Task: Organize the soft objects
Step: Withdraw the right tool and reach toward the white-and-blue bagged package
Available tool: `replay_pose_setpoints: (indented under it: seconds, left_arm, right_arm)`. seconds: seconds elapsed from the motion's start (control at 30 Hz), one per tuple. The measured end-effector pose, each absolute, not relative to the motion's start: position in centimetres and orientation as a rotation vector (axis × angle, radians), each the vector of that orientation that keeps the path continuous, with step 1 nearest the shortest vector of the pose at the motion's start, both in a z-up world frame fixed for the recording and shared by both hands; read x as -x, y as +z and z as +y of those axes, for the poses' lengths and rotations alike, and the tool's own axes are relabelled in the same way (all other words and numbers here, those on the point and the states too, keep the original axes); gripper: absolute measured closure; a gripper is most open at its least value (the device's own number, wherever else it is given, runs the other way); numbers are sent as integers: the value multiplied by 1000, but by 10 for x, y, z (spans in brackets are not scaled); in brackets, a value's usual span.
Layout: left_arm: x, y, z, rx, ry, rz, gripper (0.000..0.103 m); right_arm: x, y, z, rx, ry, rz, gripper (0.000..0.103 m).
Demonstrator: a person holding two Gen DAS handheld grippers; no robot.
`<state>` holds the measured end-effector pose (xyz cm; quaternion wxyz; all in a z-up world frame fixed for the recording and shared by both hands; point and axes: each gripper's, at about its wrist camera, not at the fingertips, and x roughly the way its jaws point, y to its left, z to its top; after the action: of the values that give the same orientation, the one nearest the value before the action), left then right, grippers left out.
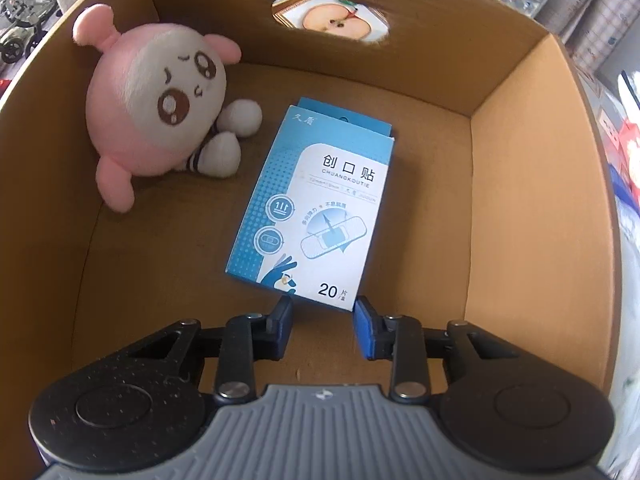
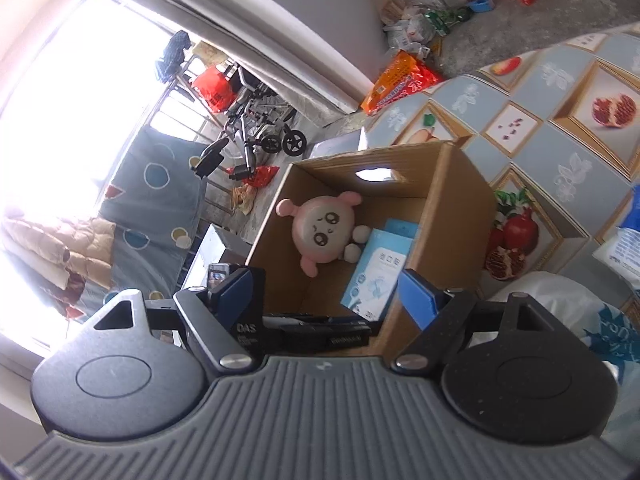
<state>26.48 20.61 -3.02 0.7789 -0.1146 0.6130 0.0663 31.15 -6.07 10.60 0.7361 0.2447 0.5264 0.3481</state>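
Window [image 2: 60,92] glare whites out the left (fisheye-bent edges), elsewhere sharp.

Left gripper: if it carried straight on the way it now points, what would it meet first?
Probably the near edge of the blue plaster box, lying flat on the cardboard box floor just ahead of the left gripper. Depth is unclear; it might meet the floor first.

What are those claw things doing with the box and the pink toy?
A person holding a claw in each hand is tidying soft things into a cardboard box. A pink plush toy and a blue bandage packet already lie inside. The left claw hangs just above the packet's near edge, holding nothing. The right claw waits open outside the box.
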Motion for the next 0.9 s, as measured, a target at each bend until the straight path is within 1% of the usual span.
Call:
replay_pose_setpoints:
  seconds: [0.57,0.67,0.7,0.73,0.8,0.87,0.9]
  left_arm:
    - [-292,-25,207,289,233,1299,70]
    - [-290,-24,206,278,241,1294,68]
    - [-289,-24,206,277,250,1291,60]
    - [-287,-22,205,270,257,1286,49]
    - [-282,-17,203,248,255,1268,42]
    - [-276,-10,201,232,251,1255,41]
    - [-272,-7,201,230,249,1250,38]
  right_arm:
    - [-311,81,-103,-599,695,1168,23]
    - [-308,80,-110,-605,677,1170,23]
    - [-307,81,-113,-605,669,1170,23]
    - [-306,81,-117,-606,661,1169,23]
    - [-303,86,-125,-605,645,1158,22]
    - [-299,93,-134,-602,633,1136,21]
    - [-296,97,-139,-599,626,1123,21]
